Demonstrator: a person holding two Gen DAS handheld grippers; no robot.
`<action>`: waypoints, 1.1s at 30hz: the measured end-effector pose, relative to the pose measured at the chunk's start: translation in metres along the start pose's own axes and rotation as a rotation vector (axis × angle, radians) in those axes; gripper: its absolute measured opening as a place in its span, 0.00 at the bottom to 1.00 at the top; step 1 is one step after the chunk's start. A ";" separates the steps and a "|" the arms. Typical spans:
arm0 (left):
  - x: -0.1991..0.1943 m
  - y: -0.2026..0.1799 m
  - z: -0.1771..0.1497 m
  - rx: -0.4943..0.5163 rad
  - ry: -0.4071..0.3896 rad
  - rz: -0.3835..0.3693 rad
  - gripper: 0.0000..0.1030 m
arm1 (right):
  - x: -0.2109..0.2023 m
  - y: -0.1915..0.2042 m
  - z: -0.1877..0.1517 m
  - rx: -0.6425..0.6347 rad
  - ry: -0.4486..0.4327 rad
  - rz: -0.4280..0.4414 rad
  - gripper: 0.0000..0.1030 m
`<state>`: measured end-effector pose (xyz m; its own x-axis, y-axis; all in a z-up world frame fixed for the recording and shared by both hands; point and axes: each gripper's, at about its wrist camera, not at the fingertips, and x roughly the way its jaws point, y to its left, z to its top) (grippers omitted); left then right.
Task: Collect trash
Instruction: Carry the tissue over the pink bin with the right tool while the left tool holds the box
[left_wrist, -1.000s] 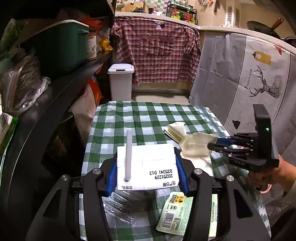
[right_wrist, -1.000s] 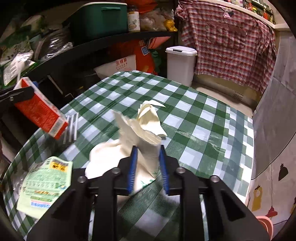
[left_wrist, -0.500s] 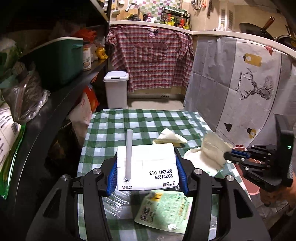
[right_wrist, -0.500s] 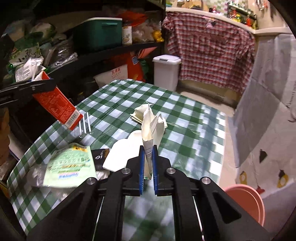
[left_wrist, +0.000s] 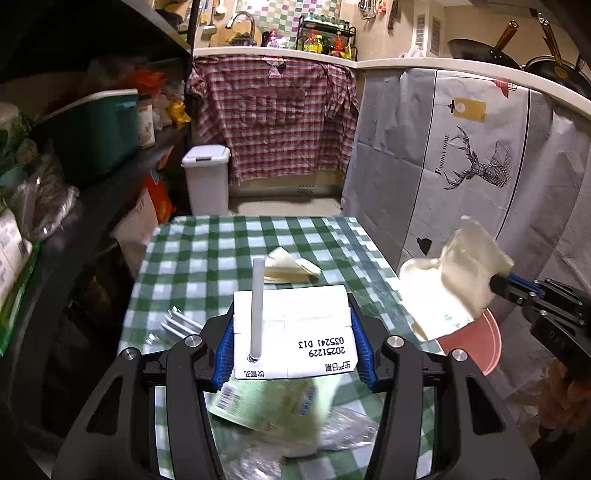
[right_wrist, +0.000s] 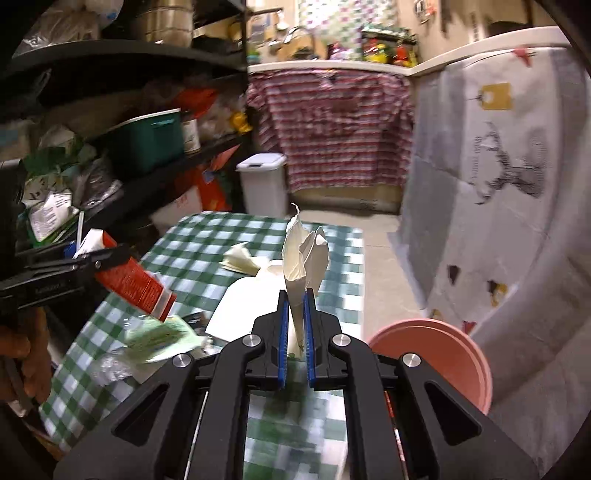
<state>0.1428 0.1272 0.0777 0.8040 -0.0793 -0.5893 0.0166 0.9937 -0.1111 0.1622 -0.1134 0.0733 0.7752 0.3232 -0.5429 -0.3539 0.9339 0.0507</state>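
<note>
– Nearest in the left wrist view?
– The left gripper (left_wrist: 291, 347), half spread, clamps a drink carton (left_wrist: 295, 332) over the checked table (left_wrist: 207, 258).
– And the right wrist view?
– The right gripper (right_wrist: 295, 332), nearly closed, pinches a crumpled napkin (right_wrist: 301, 258). It shows the pink bin (right_wrist: 443, 350) whole, and the carton's red side (right_wrist: 136, 284).

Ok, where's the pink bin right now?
The pink bin sits on the floor off the table's right edge, low right in the right wrist view, under the curtain; the left wrist view shows it below the held wrapper.
</note>
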 end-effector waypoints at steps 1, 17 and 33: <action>0.001 -0.003 -0.003 -0.008 0.007 -0.004 0.50 | -0.004 -0.004 -0.004 0.014 -0.008 -0.015 0.08; 0.018 -0.055 -0.017 0.015 0.031 -0.015 0.50 | -0.014 -0.057 -0.034 0.099 -0.034 -0.151 0.08; 0.045 -0.100 -0.010 0.048 0.028 -0.052 0.50 | -0.020 -0.091 -0.046 0.108 -0.042 -0.203 0.09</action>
<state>0.1713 0.0231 0.0540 0.7846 -0.1320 -0.6057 0.0869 0.9908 -0.1035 0.1552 -0.2120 0.0410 0.8463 0.1313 -0.5162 -0.1325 0.9906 0.0347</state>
